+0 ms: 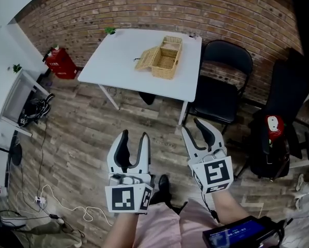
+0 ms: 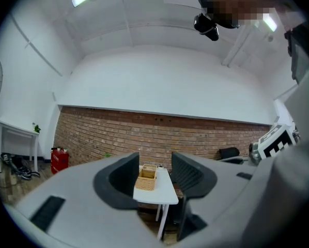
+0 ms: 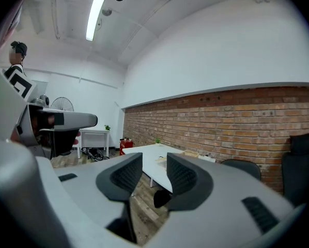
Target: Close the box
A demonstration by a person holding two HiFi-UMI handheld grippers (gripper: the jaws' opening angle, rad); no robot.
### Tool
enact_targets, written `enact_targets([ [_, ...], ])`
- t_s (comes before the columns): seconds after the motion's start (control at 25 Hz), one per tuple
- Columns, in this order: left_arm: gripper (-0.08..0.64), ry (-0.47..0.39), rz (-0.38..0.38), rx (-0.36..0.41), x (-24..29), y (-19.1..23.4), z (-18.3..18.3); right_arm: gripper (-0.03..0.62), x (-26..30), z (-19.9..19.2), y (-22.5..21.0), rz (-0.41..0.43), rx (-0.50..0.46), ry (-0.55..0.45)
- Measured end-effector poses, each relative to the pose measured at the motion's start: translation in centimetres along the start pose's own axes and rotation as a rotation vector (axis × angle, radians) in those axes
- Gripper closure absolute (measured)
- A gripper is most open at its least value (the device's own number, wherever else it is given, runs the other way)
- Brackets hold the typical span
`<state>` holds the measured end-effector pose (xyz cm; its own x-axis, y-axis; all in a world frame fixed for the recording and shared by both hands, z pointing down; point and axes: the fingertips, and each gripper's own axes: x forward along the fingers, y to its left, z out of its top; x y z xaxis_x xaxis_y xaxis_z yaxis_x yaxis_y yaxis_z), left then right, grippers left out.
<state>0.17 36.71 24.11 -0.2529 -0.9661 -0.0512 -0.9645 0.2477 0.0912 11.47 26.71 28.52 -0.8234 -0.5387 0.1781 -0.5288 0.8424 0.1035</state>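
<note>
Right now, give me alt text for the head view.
A wicker box sits open on the white table by the brick wall. The left gripper and right gripper are held over the wooden floor, jaws apart and empty, well short of the table.

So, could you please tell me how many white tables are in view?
2. The larger table stands near the brick wall and holds the open wicker box; the smaller table is at the head view's left edge. More may lie outside the views.
</note>
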Motion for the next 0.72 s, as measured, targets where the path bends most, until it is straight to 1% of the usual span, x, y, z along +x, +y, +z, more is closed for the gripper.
enact_targets([
  [0.16, 0.356, -0.015, -0.026, -0.004, 2.8, 2.8, 0.8, 0.446, 3.4, 1.7, 0.2, -0.026, -0.01, -0.013],
  [0.32, 0.356, -0.031, -0.055, -0.003, 5.1, 4.5, 1.2, 0.453, 5.8, 2.6, -0.1, -0.057, -0.016, -0.022],
  [0.56, 0.357, -0.017, -0.098, -0.01, 7.8, 5.3, 0.6, 0.463, 7.9, 3.4, -0.9, -0.087, -0.024, -0.022],
  [0.72, 0.359, 0.003, -0.116, -0.015, 9.6, 5.5, -0.2, 0.468, 9.1, 3.1, -1.8, -0.102, -0.02, -0.014],
])
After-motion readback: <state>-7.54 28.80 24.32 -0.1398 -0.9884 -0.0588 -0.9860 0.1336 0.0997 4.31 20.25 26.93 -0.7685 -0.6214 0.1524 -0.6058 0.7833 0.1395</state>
